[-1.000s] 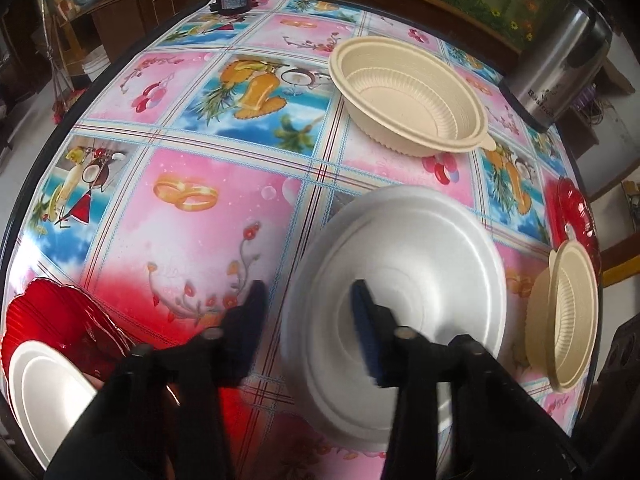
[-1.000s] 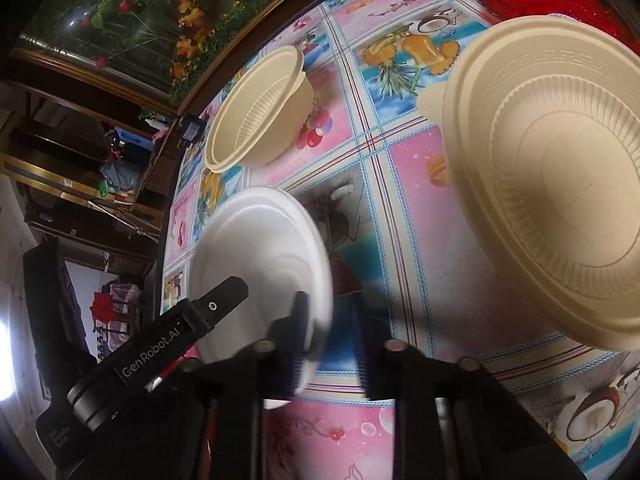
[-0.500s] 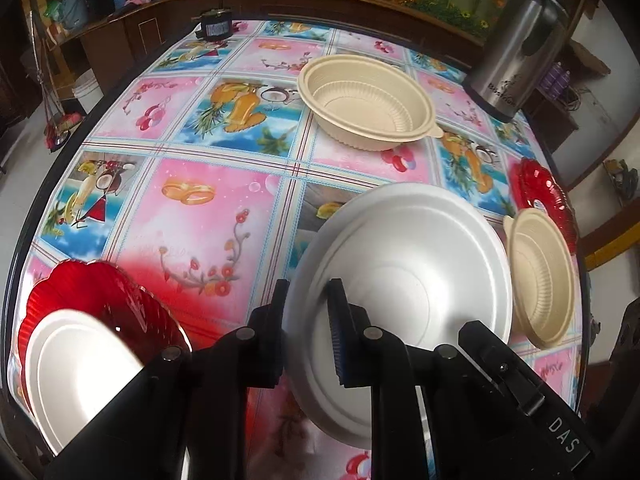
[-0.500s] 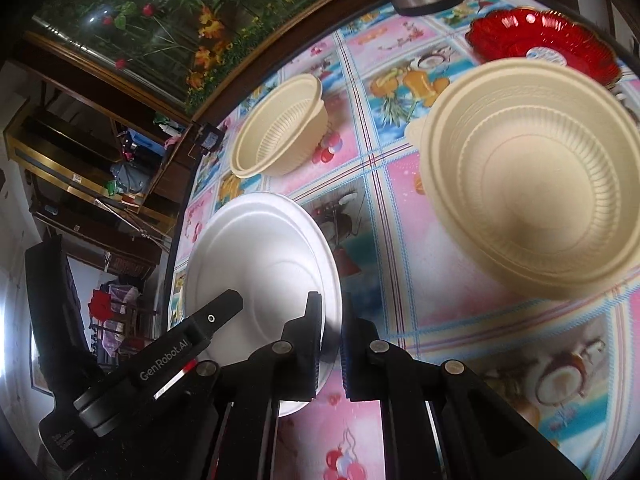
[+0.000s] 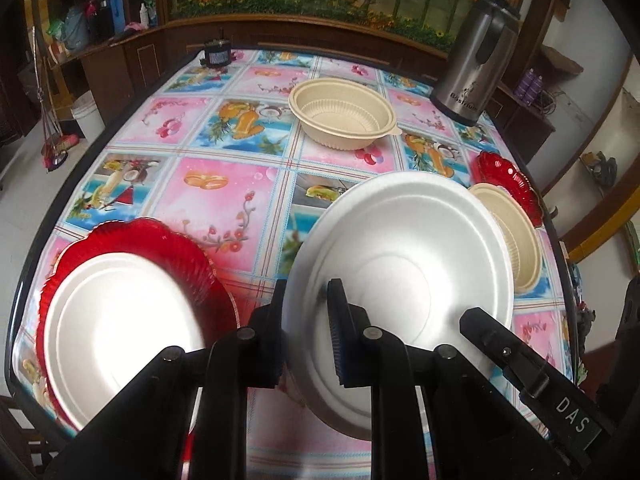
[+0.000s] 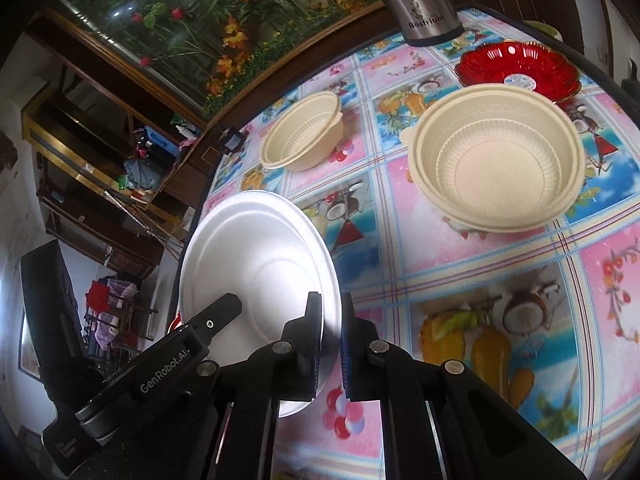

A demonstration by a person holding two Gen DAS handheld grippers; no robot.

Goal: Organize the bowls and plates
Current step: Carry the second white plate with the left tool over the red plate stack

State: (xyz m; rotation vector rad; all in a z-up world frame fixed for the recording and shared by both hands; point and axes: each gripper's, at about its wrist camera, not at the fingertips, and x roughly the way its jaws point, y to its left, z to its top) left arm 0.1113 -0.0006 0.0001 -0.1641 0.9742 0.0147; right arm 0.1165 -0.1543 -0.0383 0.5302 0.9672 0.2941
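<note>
A white foam plate point(image 5: 400, 264) hangs tilted above the table, held from two sides. My left gripper point(image 5: 307, 292) is shut on its near rim, one pad above and one below. In the right wrist view the same white plate point(image 6: 256, 264) sits in my right gripper point(image 6: 330, 305), shut on the opposite rim. A second white plate point(image 5: 120, 320) lies in a red glass dish point(image 5: 140, 232) at the near left. Two cream bowls stand on the table: one far point(image 5: 344, 114), one at the right point(image 5: 512, 236).
A steel thermos point(image 5: 476, 68) stands at the far right corner. Another red dish point(image 5: 508, 184) lies behind the right bowl. The table edge point(image 5: 24, 280) curves close at the left. A small black device point(image 5: 216, 54) sits at the far edge.
Both grippers closed on the white plate's rim and lifted it off the tablecloth. The views rose and pulled back, so the red dish with its white plate shows more.
</note>
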